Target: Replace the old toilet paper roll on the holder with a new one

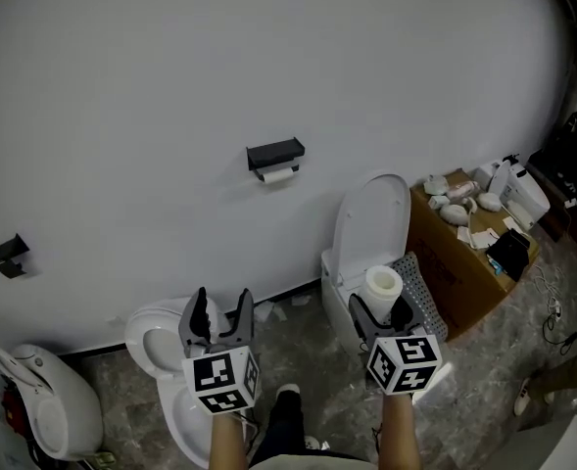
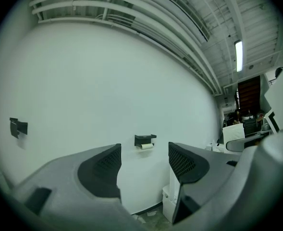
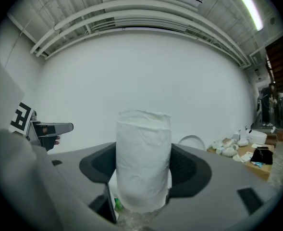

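We face a broad white wall (image 1: pixel 151 76), well ahead of both grippers. Just beyond the right gripper (image 1: pixel 381 313) stands a toilet (image 1: pixel 369 225) with its lid raised against the wall, and a second toilet (image 1: pixel 154 344) sits below the left gripper (image 1: pixel 222 311). Off to the right of the right gripper, a cardboard box (image 1: pixel 461 267) stands against the wall with small items on top that we cannot make out. The left gripper is open, its jaws well apart with nothing between them. Through that gap, in the left gripper view, we see the black holder (image 2: pixel 145 139) fixed to the wall, well ahead. The right gripper is clamped on the new roll (image 3: pixel 143 158), which stands upright between the jaws, both pads pressing its sides and its top rising above them. The old roll (image 1: pixel 279 175), slim and white, hangs under the holder, ahead of the grippers and between them in the head view. Far to the left of the left gripper, a small black fixture (image 1: pixel 9 256) juts from the wall.
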Demonstrator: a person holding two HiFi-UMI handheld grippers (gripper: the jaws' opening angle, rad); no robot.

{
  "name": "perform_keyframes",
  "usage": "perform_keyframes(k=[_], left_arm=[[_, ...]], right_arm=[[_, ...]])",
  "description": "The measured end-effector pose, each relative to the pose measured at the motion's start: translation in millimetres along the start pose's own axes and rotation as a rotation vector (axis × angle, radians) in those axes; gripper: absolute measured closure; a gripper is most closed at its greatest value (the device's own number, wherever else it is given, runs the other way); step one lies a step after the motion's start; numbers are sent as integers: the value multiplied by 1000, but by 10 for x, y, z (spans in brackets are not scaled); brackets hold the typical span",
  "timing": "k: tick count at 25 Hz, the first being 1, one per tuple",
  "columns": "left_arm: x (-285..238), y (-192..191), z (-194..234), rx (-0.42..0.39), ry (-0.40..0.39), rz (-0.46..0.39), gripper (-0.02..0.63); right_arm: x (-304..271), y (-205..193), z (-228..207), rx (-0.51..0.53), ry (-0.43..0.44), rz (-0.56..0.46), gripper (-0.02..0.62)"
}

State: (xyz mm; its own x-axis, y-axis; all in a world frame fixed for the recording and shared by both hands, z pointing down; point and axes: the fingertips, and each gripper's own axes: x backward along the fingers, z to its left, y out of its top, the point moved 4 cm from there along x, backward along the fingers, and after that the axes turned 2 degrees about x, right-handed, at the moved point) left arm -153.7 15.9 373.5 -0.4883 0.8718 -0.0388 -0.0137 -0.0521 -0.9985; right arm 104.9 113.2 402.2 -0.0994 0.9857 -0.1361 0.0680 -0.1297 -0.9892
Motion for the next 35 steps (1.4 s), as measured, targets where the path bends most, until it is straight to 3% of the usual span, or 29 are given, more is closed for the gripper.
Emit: perform_keyframes(k=[10,21,27,35], left_arm=[[-1295,-38,4,-9,-28,-5,316],[-2864,225,185,-39,-28,-26,316],[-3333,242,241,-71,-25,-17,318],[-3560,204,256,-70,23,1,318]], right_arm=[[-1073,115,-511,22,-32,-6,291],[-2582,619,-1026,22,-49,-56,291],[-3092,627,-1145,8,-35,-48,291],[-3473,655,-1262,15,13,-29,291]])
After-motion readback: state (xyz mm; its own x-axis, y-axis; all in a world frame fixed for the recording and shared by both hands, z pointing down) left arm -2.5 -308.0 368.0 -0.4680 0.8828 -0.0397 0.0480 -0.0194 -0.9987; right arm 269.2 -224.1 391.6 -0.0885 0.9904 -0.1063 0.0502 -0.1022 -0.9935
